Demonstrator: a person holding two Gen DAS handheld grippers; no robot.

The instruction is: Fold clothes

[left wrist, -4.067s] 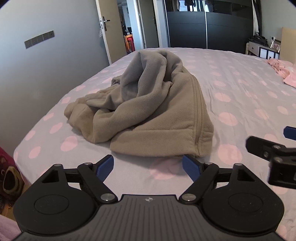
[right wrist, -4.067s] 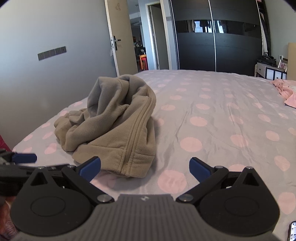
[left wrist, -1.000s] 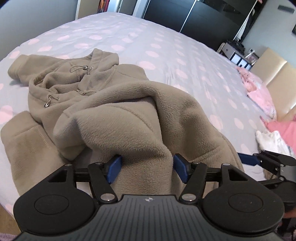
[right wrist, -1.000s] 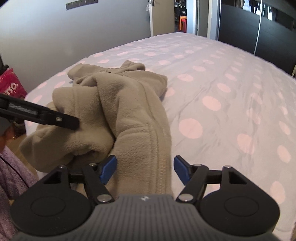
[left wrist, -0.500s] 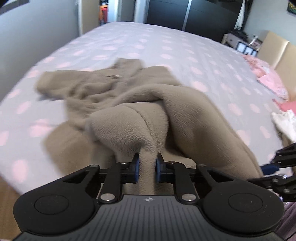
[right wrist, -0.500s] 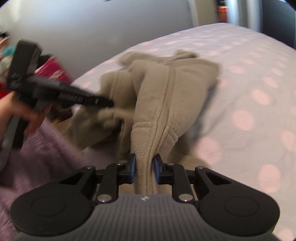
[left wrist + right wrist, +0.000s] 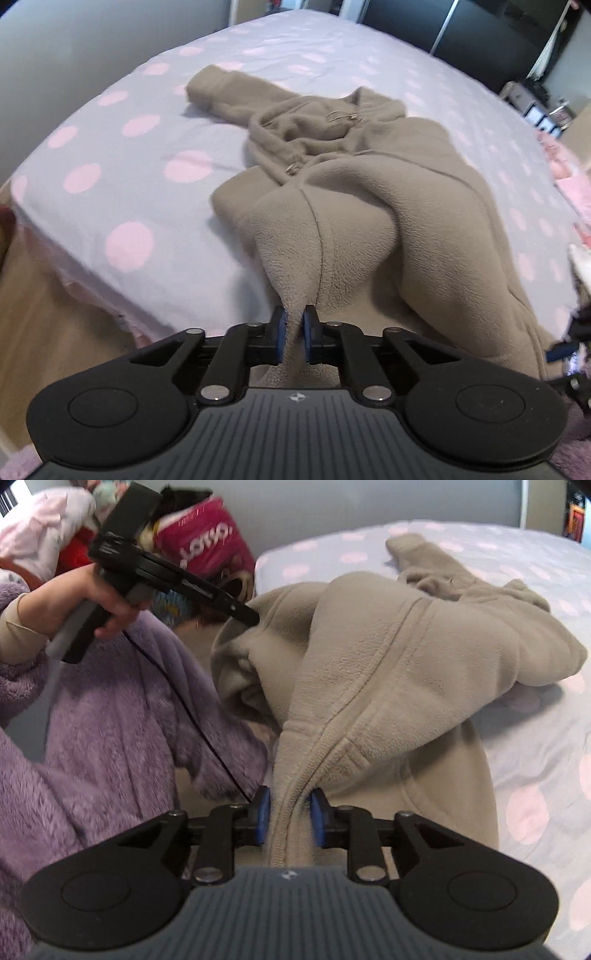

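Observation:
A beige fleece hoodie (image 7: 369,192) lies across the near corner of the bed (image 7: 129,147), hood and drawstrings at the far end. My left gripper (image 7: 293,317) pinches a thin fold of its bottom edge, the jaws still closing on the fleece. In the right wrist view the hoodie (image 7: 388,657) hangs lifted from my right gripper (image 7: 290,801), whose pads press a bunched zipper seam while the jaws are opening slightly. The left gripper (image 7: 251,618) shows there too, held by a hand (image 7: 92,590), its tip buried in the fleece.
The bed (image 7: 535,757) has a grey sheet with pink dots; its edge and wooden floor (image 7: 44,314) lie at left. A purple fleece sleeve (image 7: 110,720) fills the left. A pink bag (image 7: 207,542) stands behind. Pink clothes (image 7: 569,166) lie far right.
Both grippers went from open around the hoodie's edge to closed on it. They then pulled back toward the bed's edge and apart, drawing the hoodie out and lifting its near end.

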